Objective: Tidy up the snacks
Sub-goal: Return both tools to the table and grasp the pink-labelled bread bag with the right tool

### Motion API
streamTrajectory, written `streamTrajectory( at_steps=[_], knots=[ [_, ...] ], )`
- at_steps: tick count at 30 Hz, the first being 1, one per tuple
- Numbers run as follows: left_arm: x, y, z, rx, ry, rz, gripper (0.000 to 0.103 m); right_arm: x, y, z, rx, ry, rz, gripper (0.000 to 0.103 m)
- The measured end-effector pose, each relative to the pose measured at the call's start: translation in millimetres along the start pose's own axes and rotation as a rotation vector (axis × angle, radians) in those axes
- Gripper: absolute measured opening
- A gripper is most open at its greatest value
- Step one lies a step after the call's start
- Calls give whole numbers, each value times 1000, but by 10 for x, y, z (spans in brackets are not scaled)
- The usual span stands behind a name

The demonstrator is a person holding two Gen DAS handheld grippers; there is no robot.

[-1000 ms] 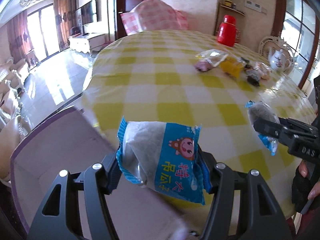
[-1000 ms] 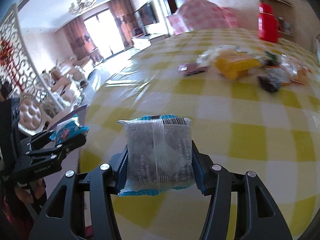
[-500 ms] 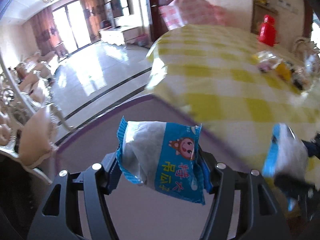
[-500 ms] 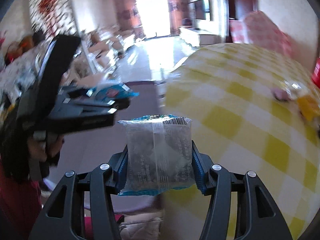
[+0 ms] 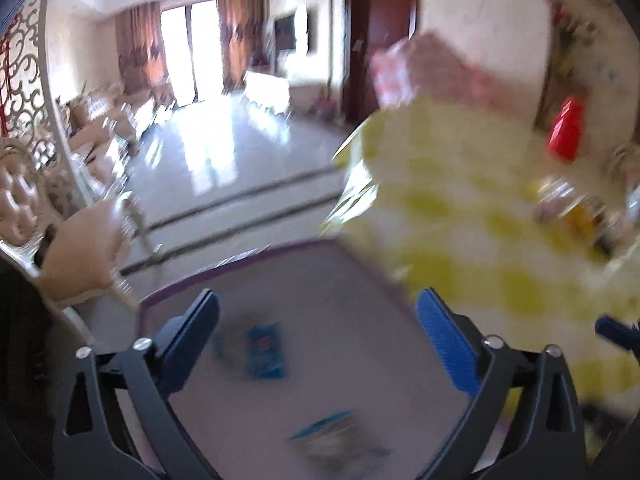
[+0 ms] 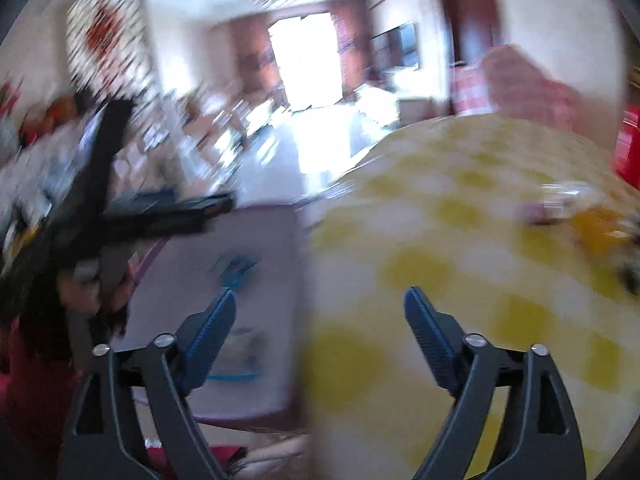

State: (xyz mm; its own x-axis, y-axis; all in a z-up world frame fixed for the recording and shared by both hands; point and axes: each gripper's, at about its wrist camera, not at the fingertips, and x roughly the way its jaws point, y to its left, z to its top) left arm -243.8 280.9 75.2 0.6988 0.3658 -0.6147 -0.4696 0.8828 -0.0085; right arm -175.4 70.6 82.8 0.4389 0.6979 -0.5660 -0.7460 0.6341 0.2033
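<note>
Both snack packets are being released: the left gripper and right gripper are opening, nothing between their jaws. The blue packet and grey packet lie in the purple-rimmed box (beside the desk). Next, the remaining snacks would be fetched.

Both views are smeared by motion, so the print on the two packets lying in the purple-rimmed bin cannot be read, and in the right view the far packet is only a blue streak. The snack pile on the table is a blur of yellow and clear wrappers, its items not separable. The red flask is cut by the right view's edge, and the left gripper there is a dark smear
</note>
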Motion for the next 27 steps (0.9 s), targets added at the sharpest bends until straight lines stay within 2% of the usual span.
streamTrajectory(
  at_steps=[3, 5, 8, 11, 12, 18, 22, 25, 27],
  knots=[
    [-130, -449, 1, 30, -82, -101, 101, -294, -533, -57, 81, -18, -122, 87],
    [-179, -820, -33, 70, -90, -192, 101, -460, -891, -119, 157, -19, -190, 87],
    [-88, -1439, -92, 129, -10, -310, 101, -734, -1564, -298, 311, -9, -354, 87],
    [17, -2052, -134, 173, 73, -429, 101, -885, -2145, -490, 459, 0, -437, 87],
    [66, -2202, -124, 182, 84, -447, 101, -965, -2323, -593, 497, 2, -449, 87],
    [453, -3194, -34, 221, 120, -459, 101, -1128, -3143, -876, 684, -8, -504, 87],
    [865, -3654, 16, 256, 154, -432, 101, -1222, -3454, -1006, 804, -33, -468, 87],
    [1111, -3815, 115, 252, 171, -393, 101, -1211, -3554, -958, 854, -33, -449, 87],
    [1252, -3848, 190, 208, 196, -389, 101, -1179, -3666, -905, 888, -44, -434, 87]
  ],
)
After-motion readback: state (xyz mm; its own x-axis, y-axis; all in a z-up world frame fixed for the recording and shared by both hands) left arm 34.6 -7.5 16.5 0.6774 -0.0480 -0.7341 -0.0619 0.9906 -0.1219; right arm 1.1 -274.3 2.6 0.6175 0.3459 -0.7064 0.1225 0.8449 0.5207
